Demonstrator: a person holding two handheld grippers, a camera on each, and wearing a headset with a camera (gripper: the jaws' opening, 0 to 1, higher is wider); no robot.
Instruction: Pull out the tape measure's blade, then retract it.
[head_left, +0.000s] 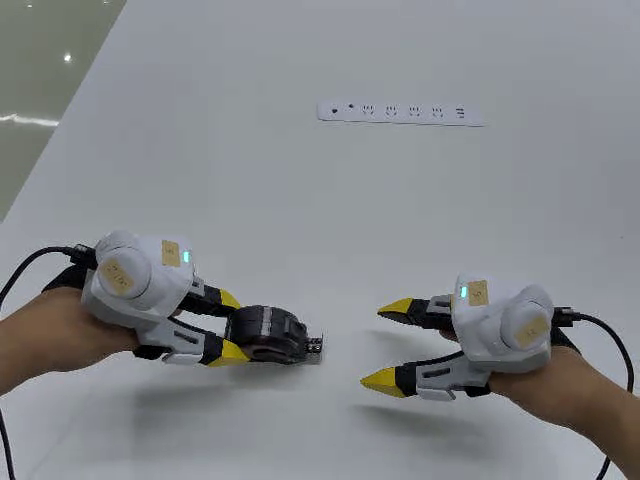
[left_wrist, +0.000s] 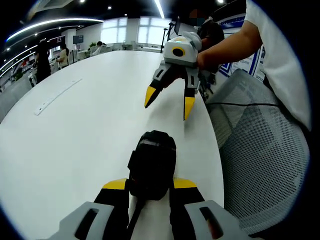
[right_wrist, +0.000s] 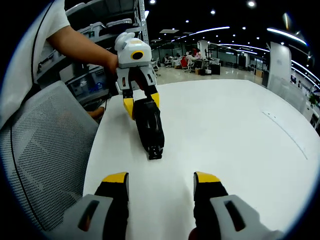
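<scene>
Where the left tool (head_left: 230, 325) clamps, a rounded black tape measure (head_left: 268, 333) sits.

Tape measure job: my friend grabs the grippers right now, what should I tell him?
Left gripper: fingers shut on the black tape measure, held low at the white table, blade tip pointing toward the other gripper.
Right gripper: open, empty, facing the tape measure with a gap between them.
Done: tape measure gripped; blade not out yet.
Left: catch the blade tip with the right fingers, pull the blade out, then let it retract.
</scene>
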